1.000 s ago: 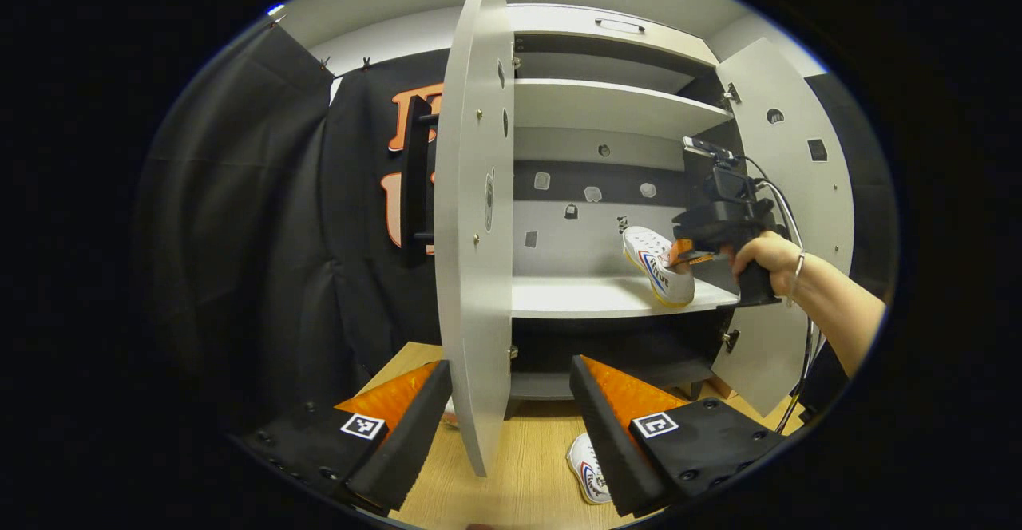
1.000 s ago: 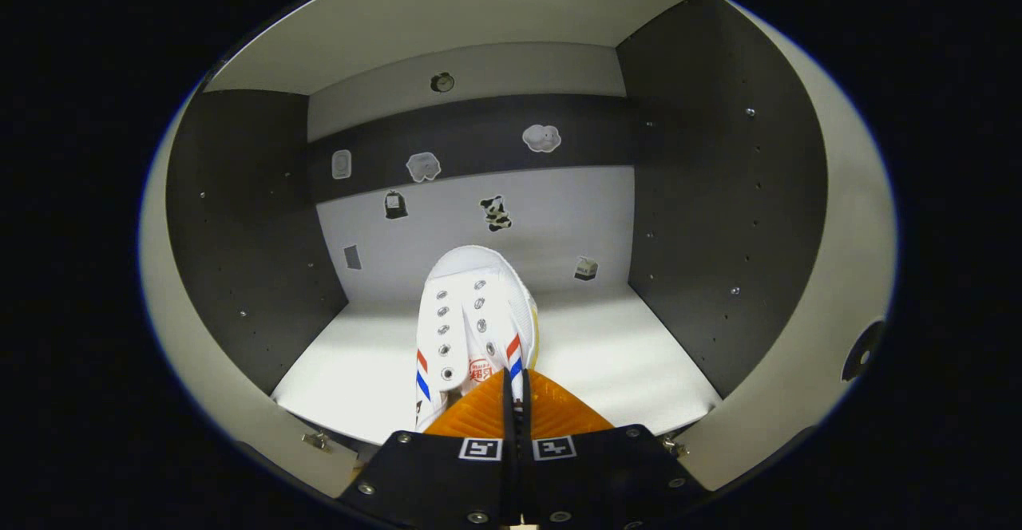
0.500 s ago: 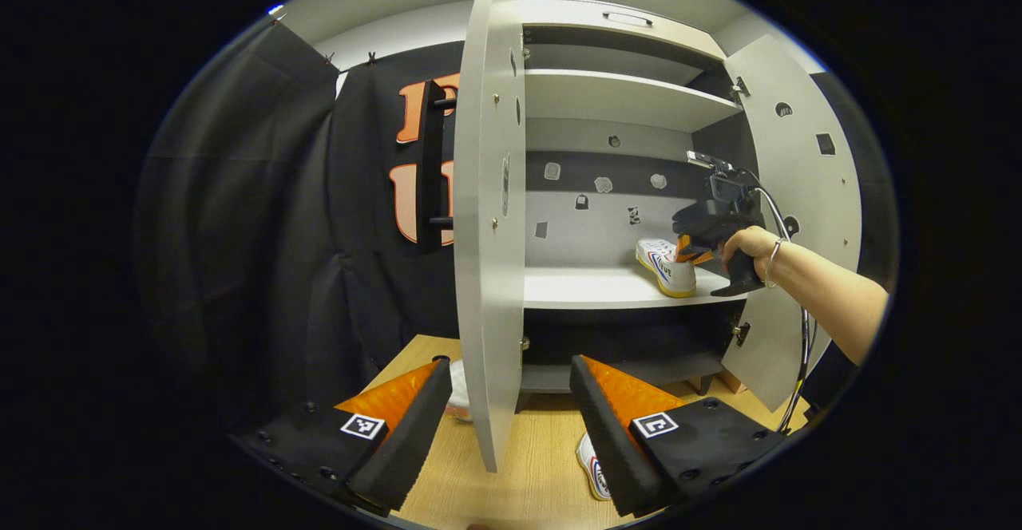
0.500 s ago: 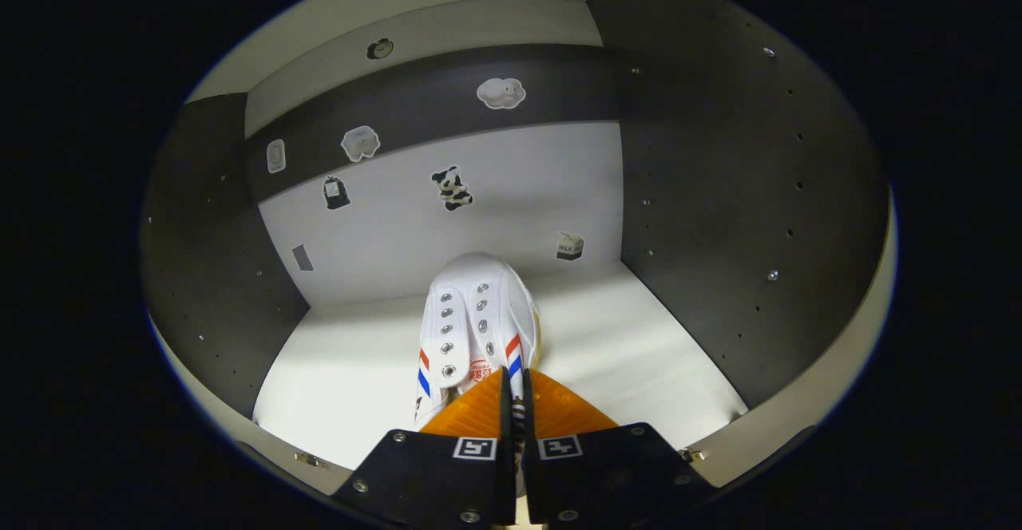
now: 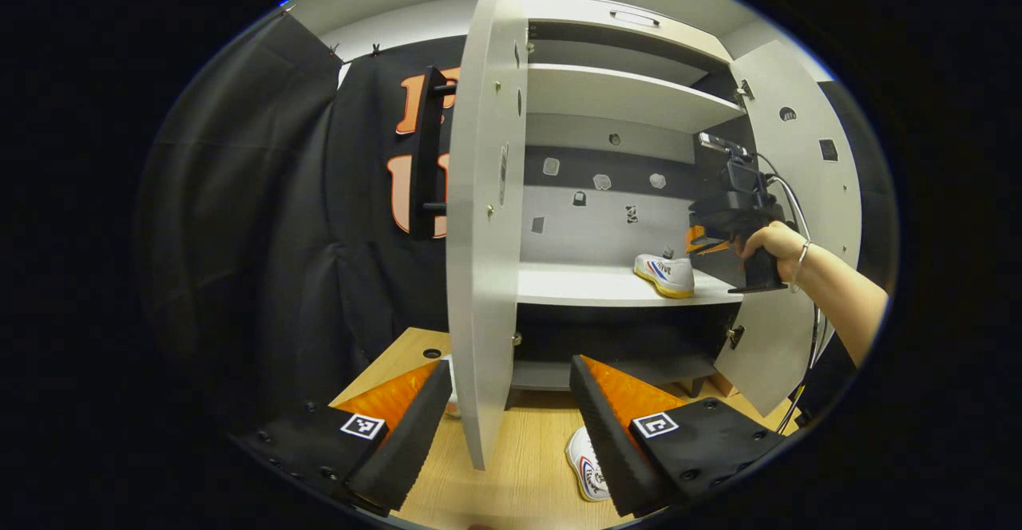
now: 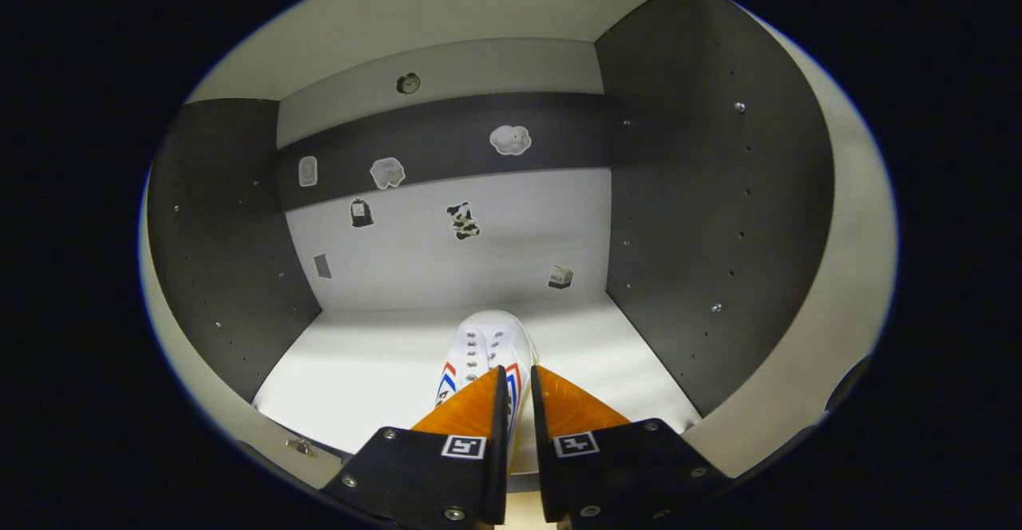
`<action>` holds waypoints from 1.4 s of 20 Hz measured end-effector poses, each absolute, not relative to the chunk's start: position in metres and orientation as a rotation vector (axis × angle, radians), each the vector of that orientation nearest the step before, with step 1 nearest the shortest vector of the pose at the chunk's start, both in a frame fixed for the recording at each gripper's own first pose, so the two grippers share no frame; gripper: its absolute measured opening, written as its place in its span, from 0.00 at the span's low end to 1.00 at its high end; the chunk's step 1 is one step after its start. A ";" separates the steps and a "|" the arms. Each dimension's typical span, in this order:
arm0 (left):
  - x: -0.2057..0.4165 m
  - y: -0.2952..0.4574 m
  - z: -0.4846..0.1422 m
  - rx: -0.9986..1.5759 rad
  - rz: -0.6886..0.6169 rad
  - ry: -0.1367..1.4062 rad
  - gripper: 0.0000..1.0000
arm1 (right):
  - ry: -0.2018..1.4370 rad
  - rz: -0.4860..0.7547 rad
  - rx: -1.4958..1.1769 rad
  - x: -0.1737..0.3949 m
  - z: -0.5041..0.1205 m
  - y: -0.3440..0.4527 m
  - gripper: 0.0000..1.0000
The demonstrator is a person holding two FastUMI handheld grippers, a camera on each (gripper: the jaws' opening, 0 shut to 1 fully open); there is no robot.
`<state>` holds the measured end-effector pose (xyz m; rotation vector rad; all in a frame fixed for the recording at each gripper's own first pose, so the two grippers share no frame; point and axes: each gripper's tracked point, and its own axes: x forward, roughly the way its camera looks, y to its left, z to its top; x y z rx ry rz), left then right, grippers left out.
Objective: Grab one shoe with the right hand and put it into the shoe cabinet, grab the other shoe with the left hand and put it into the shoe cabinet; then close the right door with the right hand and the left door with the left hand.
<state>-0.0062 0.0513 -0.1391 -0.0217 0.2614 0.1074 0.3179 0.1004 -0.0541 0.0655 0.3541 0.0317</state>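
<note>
A white shoe (image 5: 667, 273) with red and blue stripes lies flat on the middle shelf (image 5: 583, 285) of the shoe cabinet, at its right end. My right gripper (image 5: 703, 239), held by a hand, hovers just above its heel without touching it. In the right gripper view the same shoe (image 6: 487, 346) rests on the shelf (image 6: 359, 370) below my right gripper (image 6: 517, 370), whose fingers stand slightly open with nothing between them. The other shoe (image 5: 584, 466) lies on the wooden floor (image 5: 527, 474) beside my open left gripper (image 5: 511, 364).
Both cabinet doors stand open. The left door (image 5: 483, 235) is edge-on right in front of my left gripper, and the right door (image 5: 798, 195) is behind the person's forearm (image 5: 838, 294). Upper shelf (image 5: 615, 95) is bare. Small stickers (image 6: 463, 220) dot the back wall.
The right gripper set the shoe flat on the shelf, opened a little and let go, then rose and drew back slightly. The left gripper barely moved.
</note>
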 end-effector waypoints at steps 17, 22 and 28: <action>0.003 -0.034 -0.234 0.004 -0.012 0.405 0.97 | 0.127 0.098 0.087 0.102 -0.024 0.061 0.87; 0.007 -0.049 -0.317 -0.004 -0.029 0.552 0.99 | 0.105 0.095 0.012 0.069 -0.037 0.047 0.92; 0.010 -0.053 -0.399 -0.045 -0.028 0.724 0.98 | 0.119 0.077 0.022 0.051 -0.050 0.039 0.93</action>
